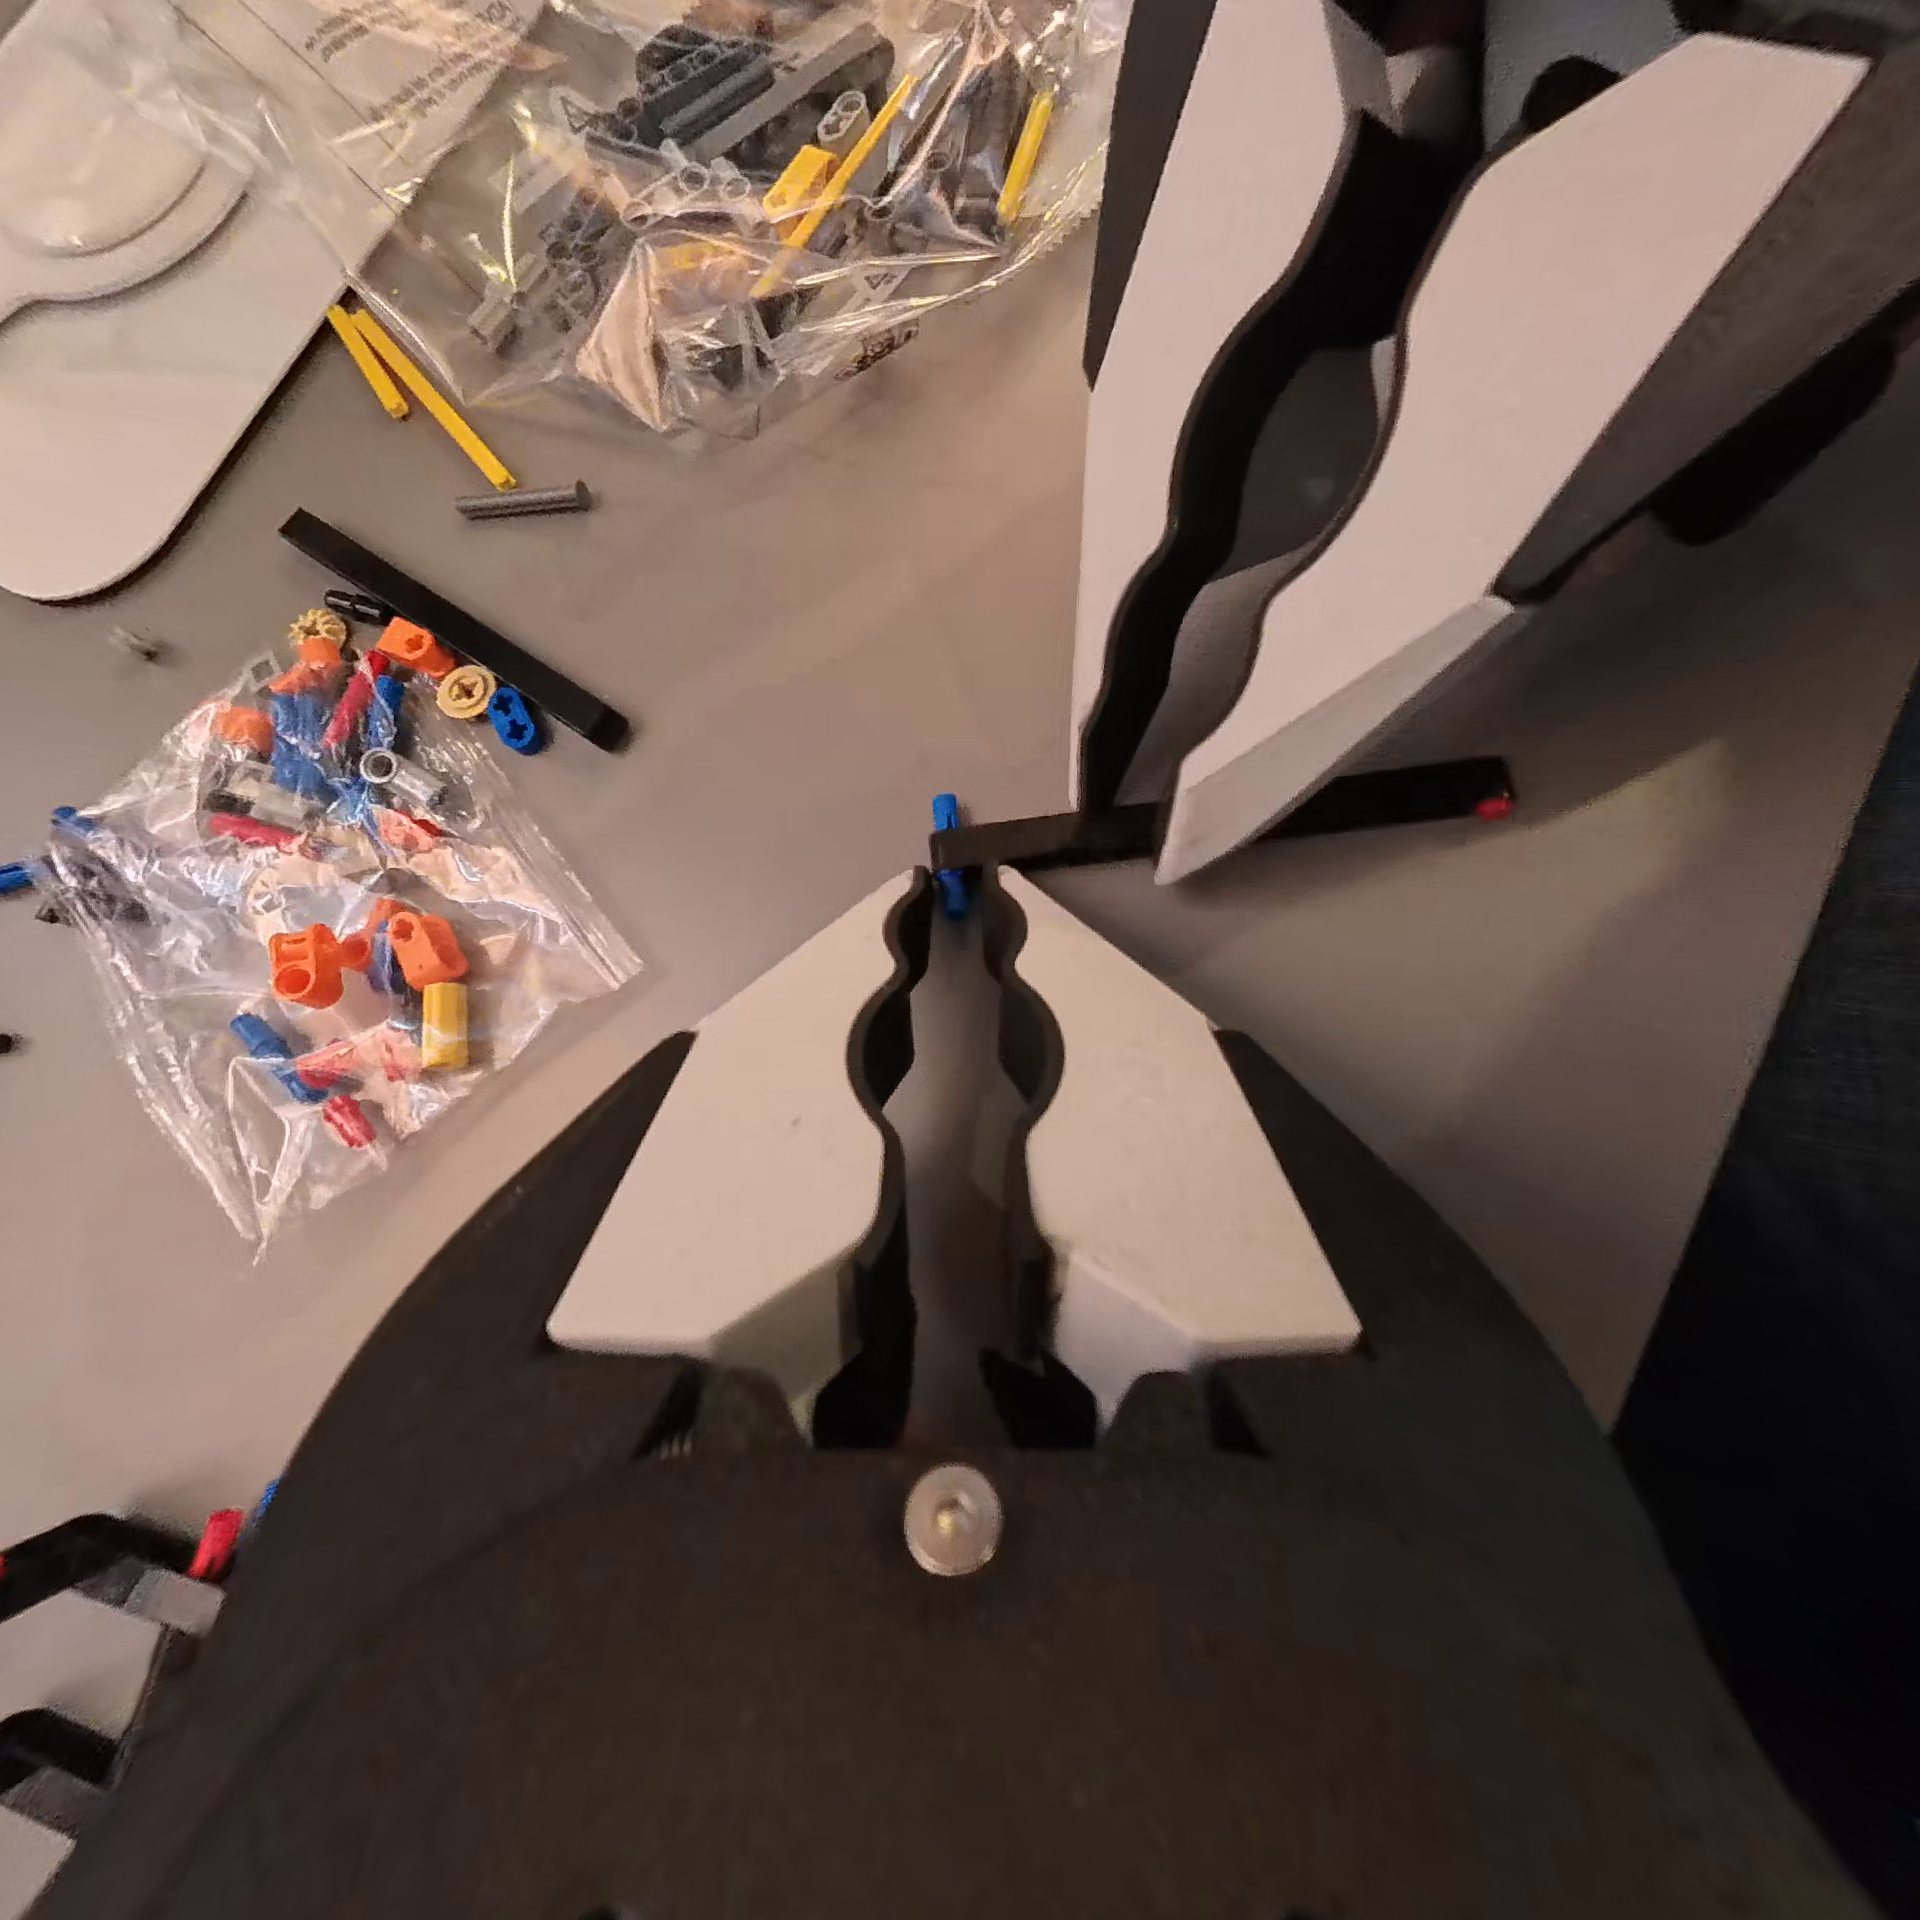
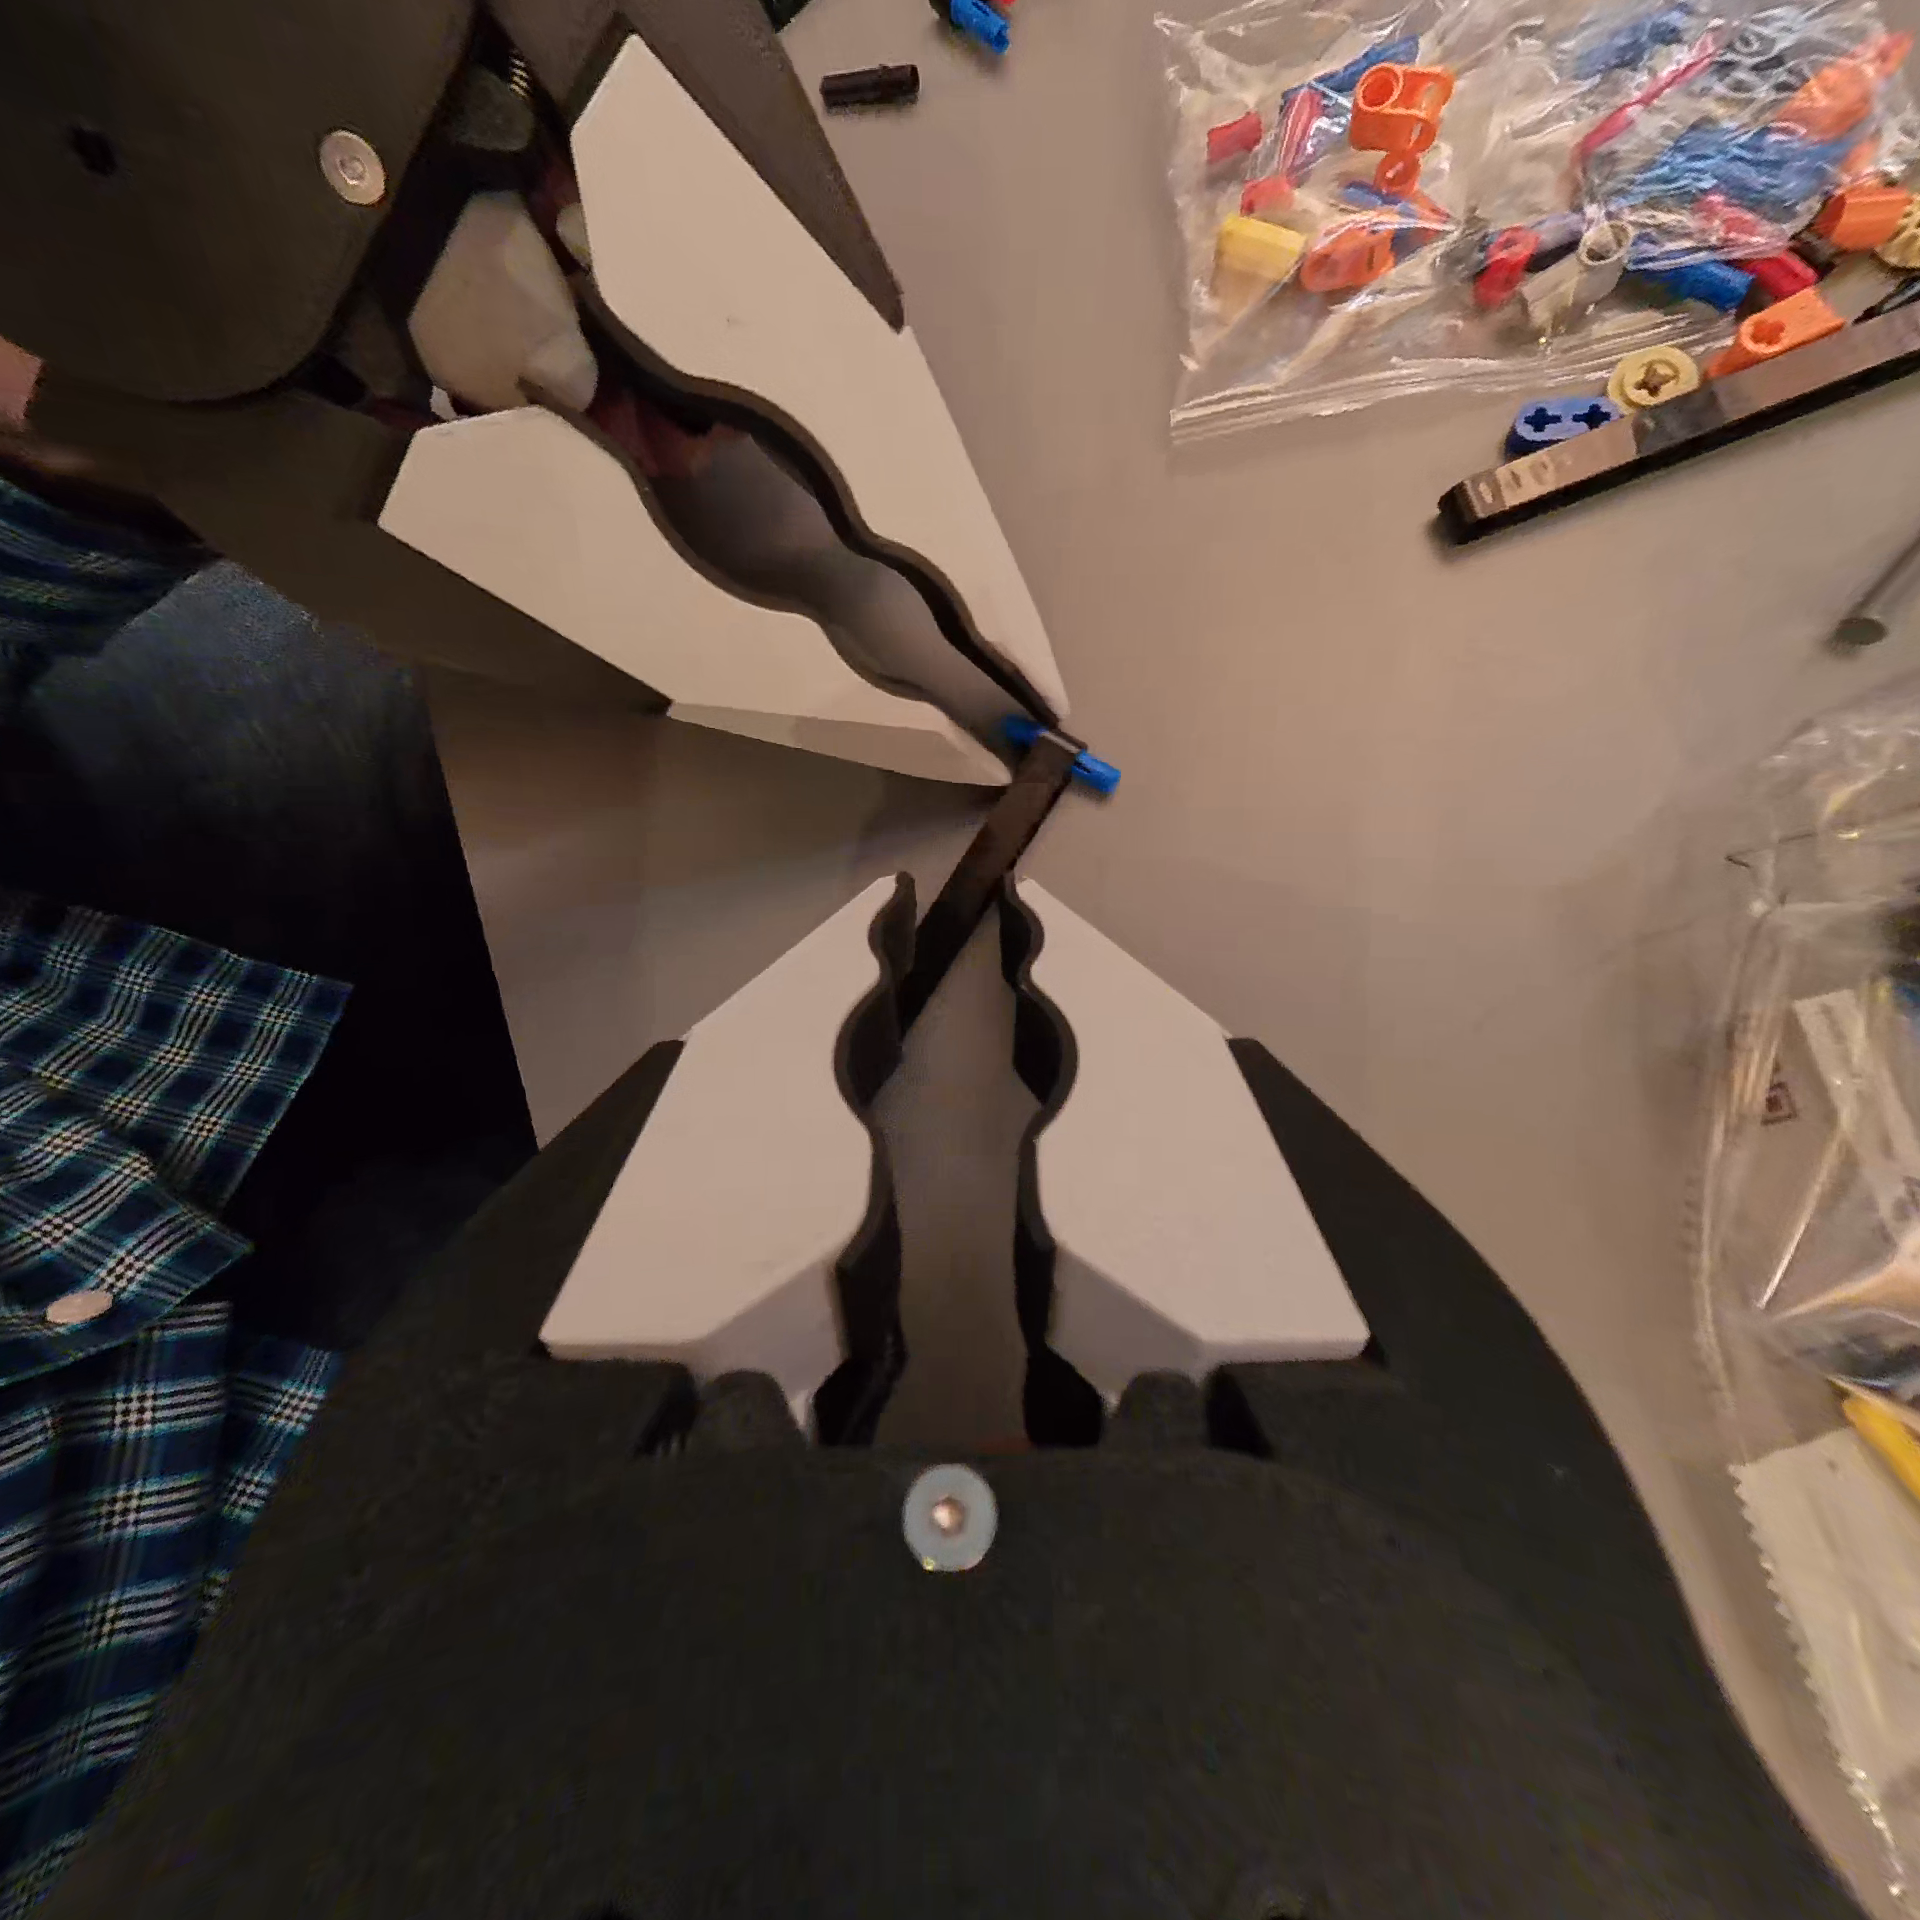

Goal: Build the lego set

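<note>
My left gripper (image 1: 961,888) is shut on a short blue pin (image 1: 943,808), which passes through the end hole of a thin black beam (image 1: 1039,836). My right gripper (image 1: 1138,831) comes in from the upper right and is shut on that beam near its middle. A red pin (image 1: 1493,808) sits in the beam's far end. In the right wrist view the beam (image 2: 1023,821) runs up from between my right gripper's (image 2: 956,894) tips to the blue pin (image 2: 1096,774). There the left gripper (image 2: 1039,732) pinches the pin from the upper left. Both are held just above the grey table (image 1: 831,623).
A small clear bag of coloured parts (image 1: 312,935) and loose pieces lie to the left by a long black beam (image 1: 457,634). A larger bag of grey and yellow parts (image 1: 727,208), yellow axles (image 1: 416,384) and a grey axle (image 1: 520,502) lie farther off. A plaid sleeve (image 2: 125,1143) is at the left. My left and right fingertips are right by each other. My left gripper's tips are some 12 centimeters from the grey axle (image 1: 520,502).
</note>
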The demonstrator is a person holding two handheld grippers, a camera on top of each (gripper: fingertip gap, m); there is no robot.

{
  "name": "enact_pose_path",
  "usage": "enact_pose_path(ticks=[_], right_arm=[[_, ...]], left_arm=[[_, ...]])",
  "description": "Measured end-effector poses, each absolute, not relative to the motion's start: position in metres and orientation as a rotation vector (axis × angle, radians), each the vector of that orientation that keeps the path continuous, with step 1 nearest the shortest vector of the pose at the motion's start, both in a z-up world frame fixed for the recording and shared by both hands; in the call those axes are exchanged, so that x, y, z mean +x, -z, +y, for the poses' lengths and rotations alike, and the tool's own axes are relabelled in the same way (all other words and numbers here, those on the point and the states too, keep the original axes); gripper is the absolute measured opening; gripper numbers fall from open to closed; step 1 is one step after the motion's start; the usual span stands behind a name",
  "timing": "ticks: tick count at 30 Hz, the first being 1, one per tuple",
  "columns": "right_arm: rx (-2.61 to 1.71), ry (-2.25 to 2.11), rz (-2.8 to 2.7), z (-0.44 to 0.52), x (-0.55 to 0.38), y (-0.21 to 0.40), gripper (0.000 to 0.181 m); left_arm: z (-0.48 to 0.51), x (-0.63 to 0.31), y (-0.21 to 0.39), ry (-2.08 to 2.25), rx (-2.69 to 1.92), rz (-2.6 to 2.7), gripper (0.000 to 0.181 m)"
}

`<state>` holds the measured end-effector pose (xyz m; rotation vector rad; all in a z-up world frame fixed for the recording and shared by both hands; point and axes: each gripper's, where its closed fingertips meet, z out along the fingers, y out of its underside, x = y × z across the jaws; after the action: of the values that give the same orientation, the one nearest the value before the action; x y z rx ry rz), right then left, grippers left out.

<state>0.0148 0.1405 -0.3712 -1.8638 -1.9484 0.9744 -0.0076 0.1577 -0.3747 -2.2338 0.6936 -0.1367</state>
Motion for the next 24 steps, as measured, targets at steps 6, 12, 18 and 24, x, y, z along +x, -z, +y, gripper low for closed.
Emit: enact_pose_path(ticks=[6, 12, 18, 24], right_arm=[[-1.832, -0.983, -1.903, 0.154, 0.013, 0.362, 0.038], [-1.775, -0.944, -1.833, 0.194, -0.004, 0.337, 0.043], [-1.723, -0.851, -1.851, 0.212, -0.056, 0.332, 0.047], [-1.747, -0.768, -1.921, 0.225, -0.096, 0.351, 0.041]], left_arm=[[0.160, -0.025, 0.361, 0.106, -2.223, 0.581, 0.037], [0.190, -0.095, 0.339, -0.093, -2.307, 0.493, 0.054], [0.205, -0.138, 0.364, -0.082, -2.520, 0.522, 0.060], [0.207, -0.125, 0.369, 0.025, -2.546, 0.566, 0.042]])
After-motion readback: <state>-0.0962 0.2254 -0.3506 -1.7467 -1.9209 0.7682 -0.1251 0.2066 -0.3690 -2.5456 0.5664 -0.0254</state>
